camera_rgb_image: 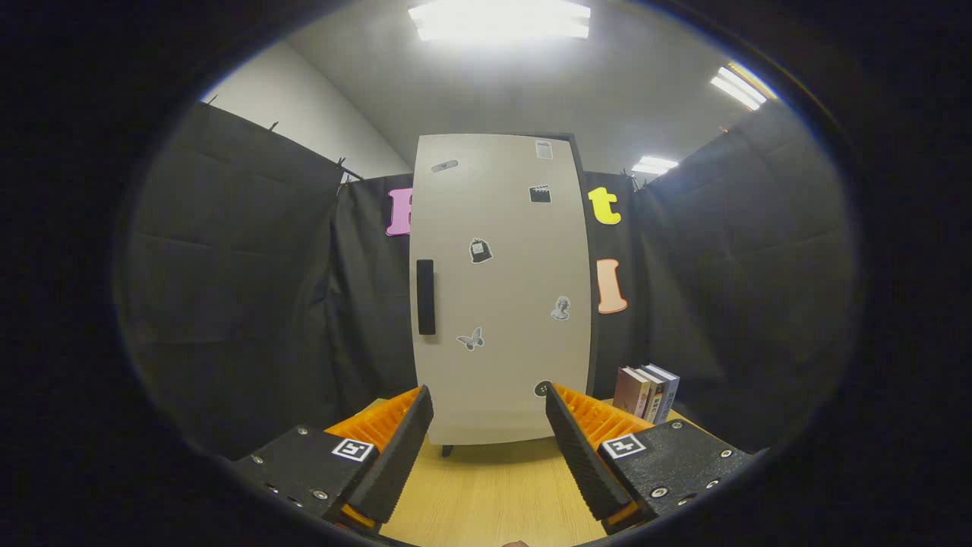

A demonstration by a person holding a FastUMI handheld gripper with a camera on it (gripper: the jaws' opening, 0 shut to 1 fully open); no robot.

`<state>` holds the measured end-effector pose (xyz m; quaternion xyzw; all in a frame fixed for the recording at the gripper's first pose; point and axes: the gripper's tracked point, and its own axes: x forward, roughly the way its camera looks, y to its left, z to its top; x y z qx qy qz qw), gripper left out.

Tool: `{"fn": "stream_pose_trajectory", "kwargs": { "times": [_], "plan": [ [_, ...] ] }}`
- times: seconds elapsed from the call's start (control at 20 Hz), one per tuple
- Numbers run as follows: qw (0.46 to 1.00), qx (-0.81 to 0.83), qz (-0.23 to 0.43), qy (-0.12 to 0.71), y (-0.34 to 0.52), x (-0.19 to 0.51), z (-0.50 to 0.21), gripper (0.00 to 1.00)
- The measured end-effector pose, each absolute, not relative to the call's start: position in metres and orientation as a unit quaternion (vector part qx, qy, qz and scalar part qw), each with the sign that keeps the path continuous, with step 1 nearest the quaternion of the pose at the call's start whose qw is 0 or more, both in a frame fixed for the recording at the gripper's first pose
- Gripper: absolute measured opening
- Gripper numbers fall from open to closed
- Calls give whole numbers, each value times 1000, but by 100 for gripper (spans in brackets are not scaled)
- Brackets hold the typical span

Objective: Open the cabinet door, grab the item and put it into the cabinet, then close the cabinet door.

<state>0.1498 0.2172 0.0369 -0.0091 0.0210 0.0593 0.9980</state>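
A tall pale cabinet (pixel 501 289) stands on the wooden table (pixel 493 486) straight ahead of my fingers, its door shut. A dark vertical handle (pixel 425 296) sits on the door's left side, and several small stickers dot the door. My gripper (pixel 490 410) is open, fingers spread wide, with nothing between them; the cabinet's lower part shows in the gap beyond the tips. A few upright books (pixel 648 392) stand to the right of the cabinet, beyond the right finger.
Black cloth walls close in the booth on the left, right and behind the cabinet. Bare table surface lies between my fingers and the cabinet's foot (pixel 447 450).
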Motion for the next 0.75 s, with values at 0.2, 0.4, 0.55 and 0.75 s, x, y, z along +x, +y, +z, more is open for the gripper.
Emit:
{"fn": "stream_pose_trajectory", "kwargs": {
  "times": [0.2,0.4,0.55,0.75],
  "plan": [
    [998,-10,55,17,213,144,35,93],
    [998,-8,52,22,211,141,32,93],
    [999,-4,51,16,211,138,36,93],
    [999,-5,51,8,212,134,40,93]
  ]
}}
